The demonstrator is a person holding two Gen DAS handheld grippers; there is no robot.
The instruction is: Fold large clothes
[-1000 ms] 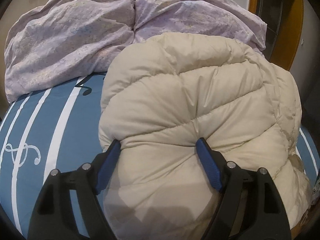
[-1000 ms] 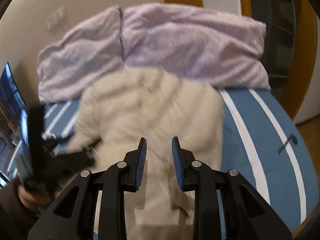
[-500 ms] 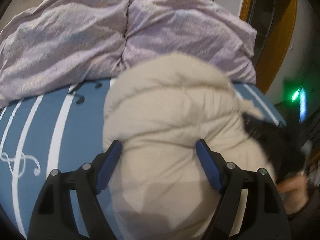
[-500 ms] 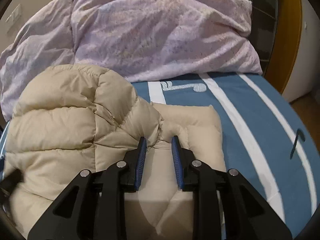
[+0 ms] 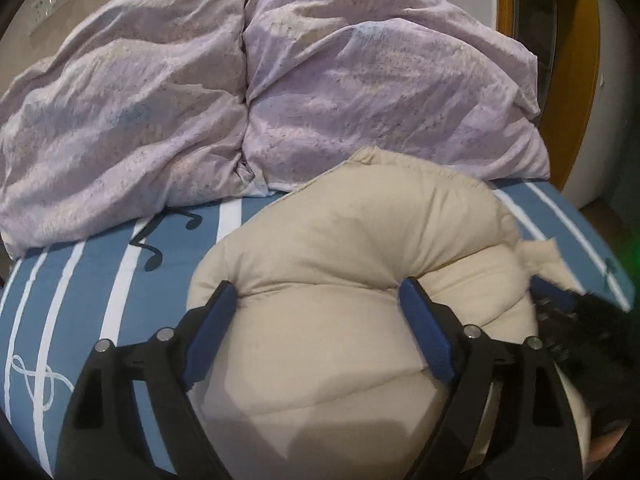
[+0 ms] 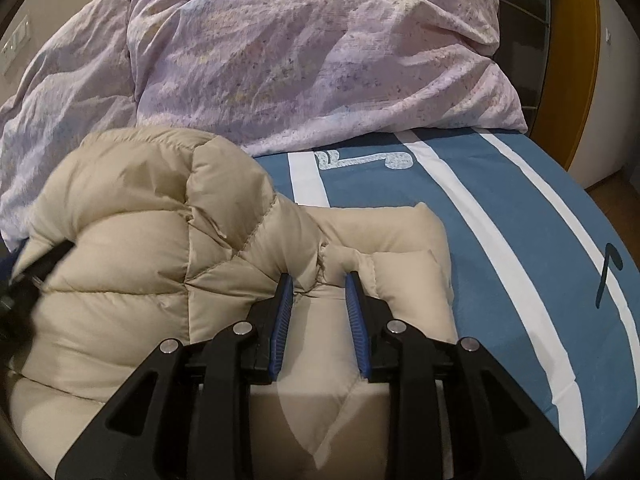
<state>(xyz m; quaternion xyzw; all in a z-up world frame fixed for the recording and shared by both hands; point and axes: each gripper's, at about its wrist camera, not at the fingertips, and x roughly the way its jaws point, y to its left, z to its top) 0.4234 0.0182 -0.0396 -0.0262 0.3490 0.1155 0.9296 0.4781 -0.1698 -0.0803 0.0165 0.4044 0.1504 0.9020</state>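
Note:
A beige quilted down jacket (image 5: 352, 248) lies bundled on the blue striped bed sheet (image 5: 80, 280). My left gripper (image 5: 318, 300) is open wide, its blue pads pressed against a puffy fold of the jacket that bulges between them. In the right wrist view the jacket (image 6: 168, 240) is piled at the left with a flatter part (image 6: 400, 236) ahead. My right gripper (image 6: 320, 292) stands with its jaws a small gap apart, a small ridge of jacket fabric between the tips. The right gripper also shows in the left wrist view (image 5: 576, 320) at the jacket's right side.
Two lilac pillows (image 5: 380, 92) (image 5: 120, 120) lie along the far side of the bed, touching the jacket's far edge. The sheet (image 6: 500, 240) lies bare to the right of the jacket. An orange door frame (image 5: 576, 80) stands at the far right.
The jacket's puffed top has been pushed down and flattened. My right gripper has come down from above onto the jacket's right part. My left gripper stays pressed on the fold.

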